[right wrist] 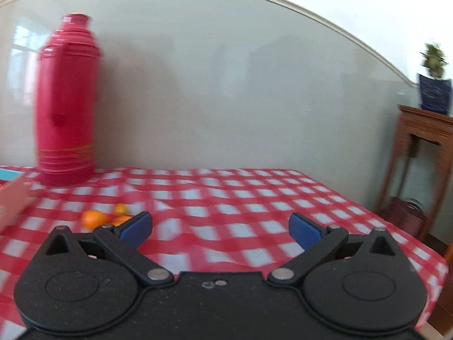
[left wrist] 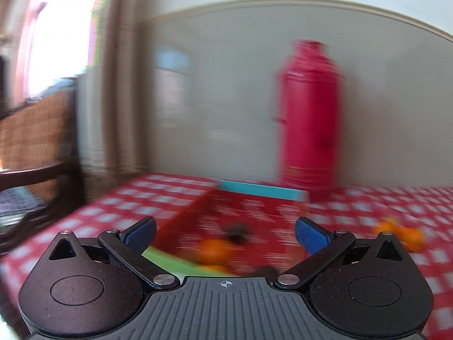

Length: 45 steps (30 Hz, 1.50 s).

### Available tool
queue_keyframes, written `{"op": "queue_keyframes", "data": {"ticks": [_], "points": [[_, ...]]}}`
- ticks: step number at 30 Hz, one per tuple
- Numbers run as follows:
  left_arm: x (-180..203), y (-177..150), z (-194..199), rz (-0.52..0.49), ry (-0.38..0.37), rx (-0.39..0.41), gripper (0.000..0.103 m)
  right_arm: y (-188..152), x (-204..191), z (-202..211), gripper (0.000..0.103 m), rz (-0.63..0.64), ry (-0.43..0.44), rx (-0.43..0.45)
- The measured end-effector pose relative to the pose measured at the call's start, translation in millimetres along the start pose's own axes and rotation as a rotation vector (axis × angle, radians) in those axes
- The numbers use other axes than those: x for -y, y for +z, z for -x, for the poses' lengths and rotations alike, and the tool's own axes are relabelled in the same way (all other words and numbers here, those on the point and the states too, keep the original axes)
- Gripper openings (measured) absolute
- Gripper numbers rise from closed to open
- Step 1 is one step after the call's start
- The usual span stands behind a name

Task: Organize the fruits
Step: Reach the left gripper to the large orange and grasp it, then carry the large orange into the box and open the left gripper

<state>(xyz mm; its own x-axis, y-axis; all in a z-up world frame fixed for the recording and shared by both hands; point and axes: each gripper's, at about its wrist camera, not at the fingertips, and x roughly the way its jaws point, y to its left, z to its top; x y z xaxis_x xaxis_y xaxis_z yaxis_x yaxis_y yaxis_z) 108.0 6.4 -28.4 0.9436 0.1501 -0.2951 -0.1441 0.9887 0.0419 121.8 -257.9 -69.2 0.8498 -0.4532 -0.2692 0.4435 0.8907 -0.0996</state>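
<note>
I have both grippers spread wide with nothing between the pads: the left gripper point(left wrist: 225, 236) hangs over the near edge of a red box point(left wrist: 240, 215), and the right gripper point(right wrist: 220, 231) is over bare red-and-white checked tablecloth point(right wrist: 254, 198). The fruit sits in two places. A small cluster of loose oranges point(right wrist: 94, 218), roughly three pieces, lies on the cloth just left of my right gripper's left finger point(right wrist: 136, 228), between the box corner and the red thermos point(right wrist: 66, 102) but nearer to me than either. One more orange fruit point(left wrist: 213, 250) shows in the left wrist view, close under the gripper beside a green surface point(left wrist: 167, 259); blur prevents me from telling whether it rests in the box or on that green piece. I judge these fruits to be small, light and round, with a firm but bruisable skin, so they are likely to roll if nudged. I would centre the pads across the widest part of one fruit, approach from above at a shallow angle, and close only until contact holds. The pieces in the cluster lie close together, so the outermost should be taken first. The box lid carries rows of white print, and the thermos bears yellow bands near its base; motion blur leaves no writing or brand legible.
</note>
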Motion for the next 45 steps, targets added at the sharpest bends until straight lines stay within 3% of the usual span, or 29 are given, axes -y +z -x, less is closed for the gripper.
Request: {"op": "queue_keyframes", "data": {"ticks": [4, 9, 16, 20, 24, 26, 31, 38, 45], "points": [[71, 4, -13, -0.086, -0.161, -0.042, 0.103, -5, 27, -6, 0.097, -0.037, -0.080, -0.019], [147, 2, -28, -0.167, -0.280, -0.078, 0.103, -7, 53, -7, 0.097, -0.081, -0.115, -0.020], [208, -6, -51, -0.212, -0.325, -0.131, 0.102, -9, 81, -12, 0.097, -0.113, -0.162, -0.024], [228, -12, -67, -0.223, -0.345, -0.171, 0.091, -12, 94, -16, 0.097, -0.127, -0.181, -0.040], [239, -17, -80, -0.209, -0.337, -0.207, 0.085, -16, 107, -20, 0.097, -0.150, -0.182, -0.057], [241, -18, -85, -0.203, -0.340, -0.228, 0.063, -17, 110, -20, 0.097, -0.154, -0.191, -0.056], [242, -19, -89, -0.176, -0.339, -0.262, 0.040, -16, 107, -15, 0.097, -0.142, -0.244, -0.017], [237, -17, -82, -0.154, -0.346, -0.241, 0.039, -14, 101, -12, 0.097, -0.121, -0.230, 0.001], [186, 14, -58, -0.112, -0.297, -0.154, 0.039, -11, 85, -10, 0.097, -0.111, -0.166, 0.003]]}}
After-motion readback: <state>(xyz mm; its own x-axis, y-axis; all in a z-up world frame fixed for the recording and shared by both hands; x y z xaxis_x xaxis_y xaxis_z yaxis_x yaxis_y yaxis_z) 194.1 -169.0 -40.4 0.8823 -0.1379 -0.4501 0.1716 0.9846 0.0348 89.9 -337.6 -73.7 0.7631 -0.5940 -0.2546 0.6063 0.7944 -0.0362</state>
